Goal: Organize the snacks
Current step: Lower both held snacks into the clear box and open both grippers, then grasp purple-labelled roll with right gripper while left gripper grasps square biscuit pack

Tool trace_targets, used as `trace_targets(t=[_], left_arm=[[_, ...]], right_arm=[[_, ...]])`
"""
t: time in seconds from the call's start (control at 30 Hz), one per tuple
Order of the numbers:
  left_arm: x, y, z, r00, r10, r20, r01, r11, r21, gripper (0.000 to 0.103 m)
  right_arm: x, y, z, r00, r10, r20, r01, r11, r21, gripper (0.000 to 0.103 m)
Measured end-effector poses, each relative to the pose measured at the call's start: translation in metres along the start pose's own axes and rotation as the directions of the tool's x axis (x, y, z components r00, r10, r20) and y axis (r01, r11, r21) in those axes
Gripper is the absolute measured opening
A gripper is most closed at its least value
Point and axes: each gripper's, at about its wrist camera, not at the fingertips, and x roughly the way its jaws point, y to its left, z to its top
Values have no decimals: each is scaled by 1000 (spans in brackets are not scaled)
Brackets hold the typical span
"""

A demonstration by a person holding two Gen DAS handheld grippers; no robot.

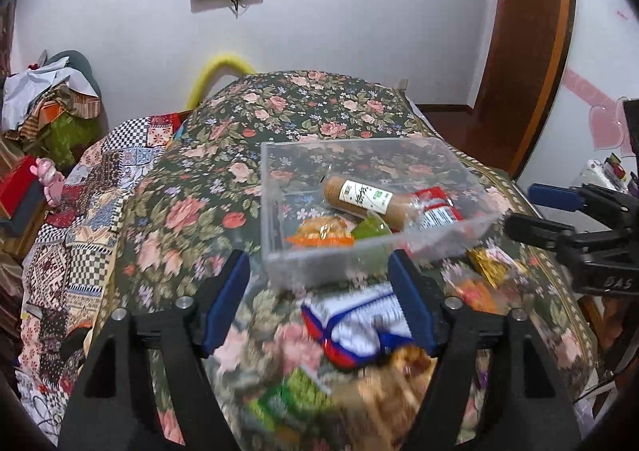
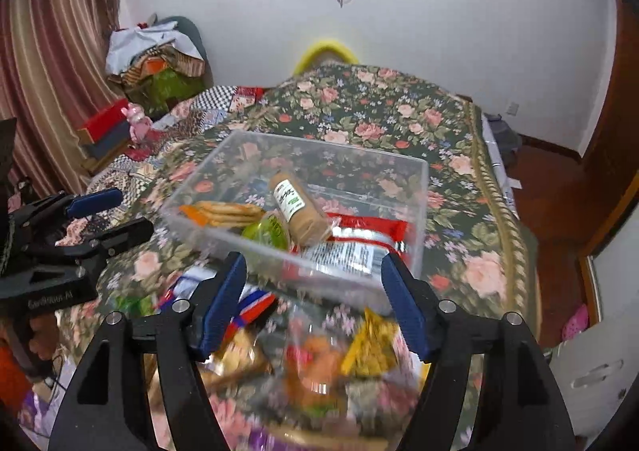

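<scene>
A desk point(image 1: 191, 187) under a dark floral cloth is carrying everything here. Toward its left side the left gripper point(image 1: 319, 307) is hovering with its blue-padded fingers point(image 1: 225, 303) spread wide and gripping nothing; between them a white, blue and red snack packet point(image 1: 355, 325) is lying on the cloth near the front edge, blurred. Just in front of that, a brown snack bag point(image 1: 395, 375) and a green packet point(image 1: 295, 391) are lying closer to the front edge, too smeared to read.

A clear plastic box point(image 2: 415, 211) is sitting near the middle of the desk, just behind the loose packets. Inside it, a pack of crackers with an orange end point(image 2: 223, 213) is lying at the left, a green cup-shaped snack point(image 2: 265, 233) is sitting beside it, a brown biscuit roll with a white label point(image 2: 297, 211) is leaning across the middle, and a red and white packet point(image 2: 355, 243) is lying at the right.

On the right side the right gripper point(image 2: 313, 305) is hanging with its fingers point(image 2: 407, 315) equally wide apart and empty, over a yellow packet point(image 2: 371, 347) and an orange snack in clear wrap point(image 2: 315, 363) near the front edge.
</scene>
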Motion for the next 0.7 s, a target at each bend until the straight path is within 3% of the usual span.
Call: trace_targets(t=[0.1,0.3,0.37,0.7], left_arm=[[-16,2,-14,1000,-5,2,5,1000,-11,76],[-32,-3,-47,1000,-7,-30,7,1000,-9,77],[-32,-8,-59,999,-9,-45,9,1000,-2,77],[-11,-34,-100,988,-56,-147,56,998,0,77]], right_arm=[[-21,1,-16,1000,-8,23,8,1000,2,76],[-39,-3,-52,1000,-28,9,27,999,34,79],[-38,-5,-67,999,-37,-9,37,998,51,84],[-22,-24,-143,989,11,-146,21,976,217,85]])
